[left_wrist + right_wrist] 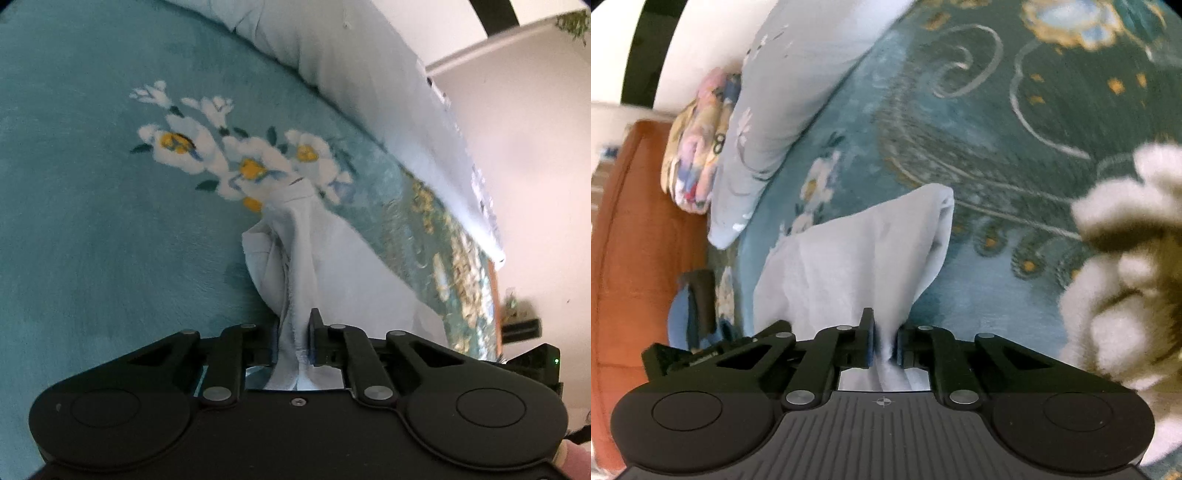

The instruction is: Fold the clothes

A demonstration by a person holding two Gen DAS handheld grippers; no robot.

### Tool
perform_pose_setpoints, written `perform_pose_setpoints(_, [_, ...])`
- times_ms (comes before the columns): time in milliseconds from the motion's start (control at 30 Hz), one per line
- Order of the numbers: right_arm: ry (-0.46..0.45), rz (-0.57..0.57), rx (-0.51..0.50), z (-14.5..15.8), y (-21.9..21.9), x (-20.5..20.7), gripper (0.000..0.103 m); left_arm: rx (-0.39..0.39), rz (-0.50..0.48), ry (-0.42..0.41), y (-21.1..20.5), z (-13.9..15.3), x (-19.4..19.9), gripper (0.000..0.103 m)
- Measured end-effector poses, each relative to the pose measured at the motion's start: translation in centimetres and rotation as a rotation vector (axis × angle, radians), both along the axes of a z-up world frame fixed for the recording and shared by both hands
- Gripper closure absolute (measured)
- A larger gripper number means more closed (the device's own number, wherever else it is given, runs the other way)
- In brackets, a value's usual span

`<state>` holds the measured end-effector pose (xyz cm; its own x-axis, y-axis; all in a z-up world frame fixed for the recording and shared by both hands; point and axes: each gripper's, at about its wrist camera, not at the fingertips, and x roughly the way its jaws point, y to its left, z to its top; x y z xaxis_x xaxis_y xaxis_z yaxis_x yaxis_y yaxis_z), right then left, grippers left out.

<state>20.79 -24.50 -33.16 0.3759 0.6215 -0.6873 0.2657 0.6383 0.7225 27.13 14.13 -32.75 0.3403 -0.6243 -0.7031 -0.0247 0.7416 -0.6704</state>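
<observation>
Black plastic linkage arms, riveted with round metal pins, filled the bottom of both wrist views. Left gripper (294, 341): jaws drawn nearly together, pinching a bunched edge of a pale blue-white garment (325, 254). Its cloth was thin and smooth, with a stitched hem visible at the pinch. From the jaws it rose in a narrowing, creased ridge, long axis running away from the camera, its tip pointing at a printed spray of white flowers with yellow centres (236, 155). A soft fold bulged on its left side; a flatter panel spread to the right.

Bed cover (92, 221): teal, short-piled and plush, lying under the garment. Farther right it bore an ornate band of gold and cream scrollwork. Pale grey pillow (351, 62): long, plump, lying along the far edge of the cover.

Right gripper (885, 341): jaws likewise closed tight on a gathered pinch of the same garment (857, 254). Here the cloth fanned upward from the pinch into a broad, wrinkled sheet, its rounded top corner leaning to the right. To its left lay the grey pillow (768, 110), a floral-patterned cushion (698, 147) against it, and an orange-brown upholstered surface (635, 221). At far right sat a blurred, fluffy cream-and-brown mass (1126, 266); what it was could not be told.
</observation>
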Motion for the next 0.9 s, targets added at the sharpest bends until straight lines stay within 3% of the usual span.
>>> perform_pose_setpoints(133, [-0.034, 0.062, -0.048, 4.2, 0.9, 0.2, 0.096, -0.004, 0.001, -0.021, 0.1, 2.8, -1.7, 0.092])
perform_pose_setpoints(400, [-0.091, 0.151, -0.119, 13.2, 2.3, -0.8, 0.098, -0.054, 0.092, -0.078, 2.5, 9.9, -7.5, 0.096])
perform_pose_setpoints(567, [-0.041, 0.163, -0.136, 13.0, 3.2, -1.9, 0.098, -0.012, 0.169, -0.049, 4.2, 9.4, -9.7, 0.096])
perform_pose_setpoints(767, [0.011, 0.225, -0.138, 9.4, 4.1, -2.3, 0.097, 0.044, 0.284, -0.016, 6.9, 7.4, -11.0, 0.096])
perform_pose_setpoints(833, [0.022, 0.209, -0.14, 8.0, 3.9, -2.4, 0.097, 0.068, 0.274, 0.002, 7.2, 6.4, -10.8, 0.086])
perform_pose_setpoints(900, [0.024, 0.205, -0.132, 6.6, 3.6, -2.4, 0.093, 0.096, 0.261, 0.019, 7.5, 5.4, -10.4, 0.066])
